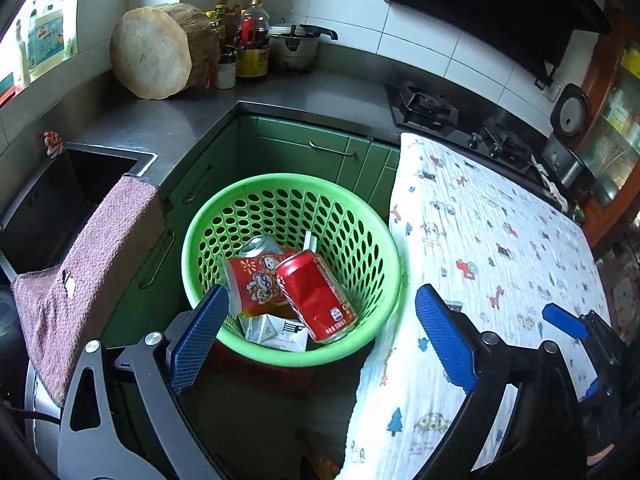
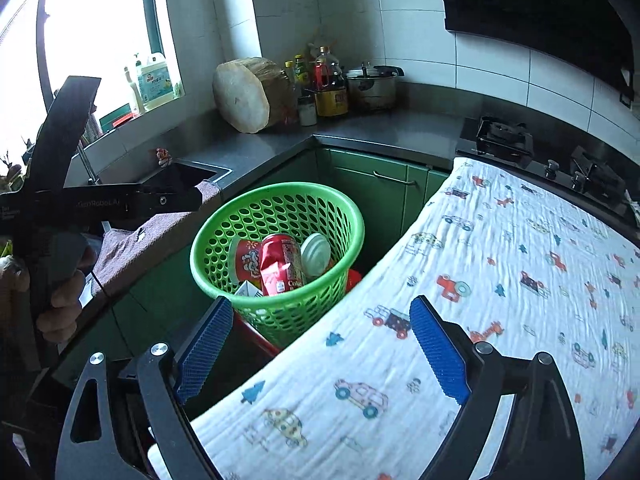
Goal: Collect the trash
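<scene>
A green perforated basket (image 1: 360,216) stands on the floor between the green cabinets and the table; it also shows in the right wrist view (image 2: 224,240). Inside lie a dented red cola can (image 1: 316,296), a red snack packet (image 1: 256,280), a silver can (image 1: 260,245) and a white carton (image 1: 276,330). My left gripper (image 1: 322,332) is open and empty, above the basket's near rim. My right gripper (image 2: 320,350) is open and empty, over the table's left edge, nearer than the basket (image 2: 224,240). The cola can (image 2: 280,260) shows there too.
A table with a white printed cloth (image 1: 500,240) stands right of the basket. A pink towel (image 1: 100,256) hangs by the sink (image 1: 60,188). A wooden chopping block (image 1: 156,52), bottles, a pot and a gas stove (image 1: 432,108) stand on the counter. The left gripper's body (image 2: 100,200) is at the left.
</scene>
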{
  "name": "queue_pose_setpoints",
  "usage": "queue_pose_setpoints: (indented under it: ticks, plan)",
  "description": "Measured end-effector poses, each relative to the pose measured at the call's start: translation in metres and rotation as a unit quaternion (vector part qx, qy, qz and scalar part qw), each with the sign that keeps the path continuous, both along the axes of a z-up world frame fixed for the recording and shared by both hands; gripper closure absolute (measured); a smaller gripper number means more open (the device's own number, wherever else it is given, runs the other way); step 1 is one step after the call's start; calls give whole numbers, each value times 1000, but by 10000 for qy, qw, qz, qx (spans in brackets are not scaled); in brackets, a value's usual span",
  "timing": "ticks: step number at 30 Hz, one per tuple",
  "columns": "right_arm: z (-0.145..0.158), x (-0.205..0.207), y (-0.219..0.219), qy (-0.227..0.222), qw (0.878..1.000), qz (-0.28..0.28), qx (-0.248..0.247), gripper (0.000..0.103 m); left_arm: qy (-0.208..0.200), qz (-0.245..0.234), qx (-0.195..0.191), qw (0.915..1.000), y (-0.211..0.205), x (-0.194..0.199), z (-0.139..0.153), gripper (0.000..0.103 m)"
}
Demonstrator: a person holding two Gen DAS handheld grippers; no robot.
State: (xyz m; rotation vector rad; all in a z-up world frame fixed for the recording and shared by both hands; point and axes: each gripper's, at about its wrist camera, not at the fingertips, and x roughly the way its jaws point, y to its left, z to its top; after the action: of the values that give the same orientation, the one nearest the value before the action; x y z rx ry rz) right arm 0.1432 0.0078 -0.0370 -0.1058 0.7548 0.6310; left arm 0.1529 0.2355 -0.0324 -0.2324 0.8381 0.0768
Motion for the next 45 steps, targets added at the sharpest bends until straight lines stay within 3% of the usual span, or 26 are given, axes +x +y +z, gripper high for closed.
queue_pose_setpoints:
  ticks: [14,25,45]
  plan:
    - [-3,-76,-94,30,9991,-387,-195,14,-15,-143,373,9992,-93,-60,8,7]
    - [-4,-103,-147,71,9957,-901,-188,13,-92,-289,596,9978,-145,-89,10,6]
    - [6,-131,-188,4,9870,-1587,-239,12,-182,-444,770,9959,-180,-116,13,6]
